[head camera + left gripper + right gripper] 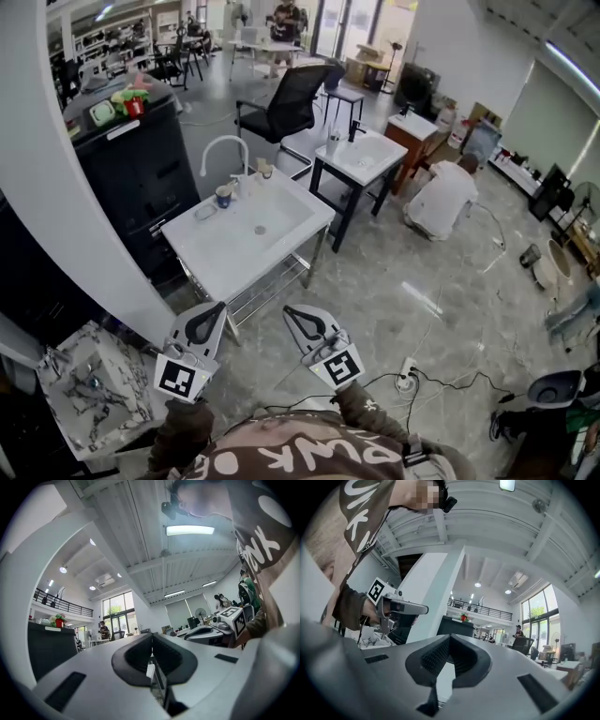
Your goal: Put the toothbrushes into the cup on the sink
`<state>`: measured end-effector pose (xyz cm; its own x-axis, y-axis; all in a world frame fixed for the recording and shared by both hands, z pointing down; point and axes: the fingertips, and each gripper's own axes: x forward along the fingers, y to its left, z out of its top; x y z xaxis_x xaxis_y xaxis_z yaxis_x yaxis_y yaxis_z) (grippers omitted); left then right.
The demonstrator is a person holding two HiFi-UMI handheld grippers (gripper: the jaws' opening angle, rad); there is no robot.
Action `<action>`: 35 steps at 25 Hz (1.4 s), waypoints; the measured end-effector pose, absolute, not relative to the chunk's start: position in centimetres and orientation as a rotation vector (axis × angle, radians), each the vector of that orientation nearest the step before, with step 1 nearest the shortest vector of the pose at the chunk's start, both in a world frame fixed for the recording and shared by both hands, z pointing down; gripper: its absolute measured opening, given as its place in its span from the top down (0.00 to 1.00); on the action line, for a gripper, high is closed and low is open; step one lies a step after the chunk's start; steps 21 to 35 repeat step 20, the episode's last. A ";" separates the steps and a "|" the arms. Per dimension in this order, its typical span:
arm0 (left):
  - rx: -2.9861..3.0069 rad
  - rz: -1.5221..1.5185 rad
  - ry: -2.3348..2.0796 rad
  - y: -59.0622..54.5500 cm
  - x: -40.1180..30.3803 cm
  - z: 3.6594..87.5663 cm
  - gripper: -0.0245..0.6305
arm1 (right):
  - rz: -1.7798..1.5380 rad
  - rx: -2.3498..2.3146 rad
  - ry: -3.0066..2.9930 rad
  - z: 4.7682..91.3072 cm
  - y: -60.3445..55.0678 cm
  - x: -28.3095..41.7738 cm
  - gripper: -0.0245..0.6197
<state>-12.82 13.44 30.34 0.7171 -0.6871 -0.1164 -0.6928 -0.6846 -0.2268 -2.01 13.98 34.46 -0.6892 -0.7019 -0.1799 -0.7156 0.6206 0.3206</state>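
In the head view a white sink (281, 246) stands on a metal frame ahead of me, with a curved white faucet (223, 145) at its back. A small blue cup (223, 195) sits on the back rim by the faucet, and a brownish cup-like item (264, 170) stands further right. The toothbrushes are too small to make out. My left gripper (210, 312) and right gripper (293, 313) hover low, short of the sink's near corner, both pointing up toward it. The left gripper (152, 637) and the right gripper (449, 639) are both shut with nothing between the pads.
A black cabinet (141, 169) stands left of the sink, with a marble-patterned block (84, 384) near my left. Behind are an office chair (286, 98), a second sink (370, 155) and a crouching person in white (441, 197). Cables and a power strip (405, 380) lie on the floor.
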 end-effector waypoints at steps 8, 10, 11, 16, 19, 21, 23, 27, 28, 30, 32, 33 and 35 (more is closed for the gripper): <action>-2.652 -0.005 1.123 15.2 -11.7 30.2 0.96 | 0.557 -1.225 2.809 34.6 15.4 -0.5 0.95; -2.651 -0.020 1.136 15.6 -11.5 30.2 0.96 | 0.548 -1.231 2.818 34.7 15.8 -0.1 0.95; -2.648 -0.024 1.143 15.7 -11.4 30.0 0.96 | 0.548 -1.229 2.813 34.5 15.8 0.0 0.95; -2.615 -0.023 1.146 16.0 -11.1 29.0 0.96 | 0.559 -1.200 2.758 32.9 16.0 0.3 0.95; -2.603 -0.017 1.139 15.8 -11.0 29.0 0.96 | 0.566 -1.188 2.724 32.5 15.9 0.2 0.95; -2.601 -0.015 1.137 15.8 -10.9 29.1 0.96 | 0.566 -1.185 2.716 32.4 15.8 0.1 0.95; -2.601 -0.015 1.137 15.8 -10.9 29.1 0.96 | 0.566 -1.185 2.716 32.4 15.8 0.1 0.95; -2.601 -0.015 1.137 15.8 -10.9 29.1 0.96 | 0.566 -1.185 2.716 32.4 15.8 0.1 0.95; -2.601 -0.015 1.137 15.8 -10.9 29.1 0.96 | 0.566 -1.185 2.716 32.4 15.8 0.1 0.95; -2.601 -0.015 1.137 15.8 -10.9 29.1 0.96 | 0.566 -1.185 2.716 32.4 15.8 0.1 0.95; -2.601 -0.015 1.137 15.8 -10.9 29.1 0.96 | 0.566 -1.185 2.716 32.4 15.8 0.1 0.95; -2.601 -0.015 1.137 15.8 -10.9 29.1 0.96 | 0.566 -1.185 2.716 32.4 15.8 0.1 0.95; -2.601 -0.015 1.137 15.8 -10.9 29.1 0.96 | 0.566 -1.185 2.716 32.4 15.8 0.1 0.95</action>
